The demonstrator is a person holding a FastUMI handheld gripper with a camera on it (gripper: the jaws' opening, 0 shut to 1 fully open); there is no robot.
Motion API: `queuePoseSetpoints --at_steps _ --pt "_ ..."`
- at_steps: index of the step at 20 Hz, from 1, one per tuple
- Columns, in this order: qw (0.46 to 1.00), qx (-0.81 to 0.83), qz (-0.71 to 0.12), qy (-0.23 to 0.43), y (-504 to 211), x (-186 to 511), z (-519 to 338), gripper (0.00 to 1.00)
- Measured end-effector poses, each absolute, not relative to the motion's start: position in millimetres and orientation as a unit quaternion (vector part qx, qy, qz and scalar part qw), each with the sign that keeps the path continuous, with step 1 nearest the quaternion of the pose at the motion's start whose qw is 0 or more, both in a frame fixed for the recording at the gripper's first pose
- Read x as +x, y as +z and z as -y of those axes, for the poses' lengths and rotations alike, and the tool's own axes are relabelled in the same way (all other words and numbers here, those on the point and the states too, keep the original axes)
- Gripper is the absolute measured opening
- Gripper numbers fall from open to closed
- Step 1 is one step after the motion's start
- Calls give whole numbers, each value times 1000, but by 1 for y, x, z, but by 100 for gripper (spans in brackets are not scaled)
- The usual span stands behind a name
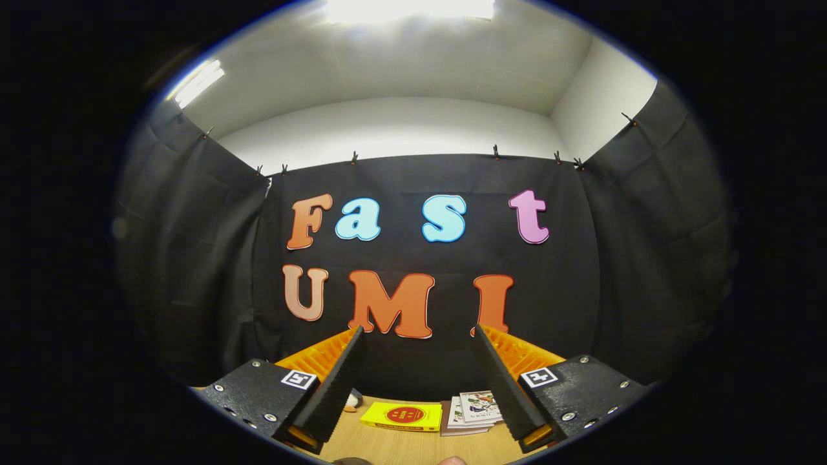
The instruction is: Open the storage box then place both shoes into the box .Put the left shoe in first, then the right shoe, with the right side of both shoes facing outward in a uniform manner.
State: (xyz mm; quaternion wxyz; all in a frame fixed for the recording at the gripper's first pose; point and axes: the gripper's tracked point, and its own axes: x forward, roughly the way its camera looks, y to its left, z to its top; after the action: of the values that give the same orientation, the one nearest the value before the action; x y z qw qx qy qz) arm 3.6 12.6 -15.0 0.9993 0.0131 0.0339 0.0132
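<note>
Gripper view: hand-held gripper [418, 336] spread wide, nothing between the fingers, aimed level at the booth's black cloth wall. Wooden tabletop [413, 445] sits low between the fingers. On it, near the wall: a yellow book [401, 416], a stack of illustrated booklets [475, 412] just beside it, and a small whitish object [353, 402] half hidden behind one finger. Can't tell where the storage box and shoes are.
</note>
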Motion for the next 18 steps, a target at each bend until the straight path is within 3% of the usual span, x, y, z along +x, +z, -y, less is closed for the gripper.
queuePoseSetpoints --at_steps 10,18 --pt "971 112 -180 114 -122 -8 -86 99" --pt "895 188 -355 194 -240 -53 -166 95"
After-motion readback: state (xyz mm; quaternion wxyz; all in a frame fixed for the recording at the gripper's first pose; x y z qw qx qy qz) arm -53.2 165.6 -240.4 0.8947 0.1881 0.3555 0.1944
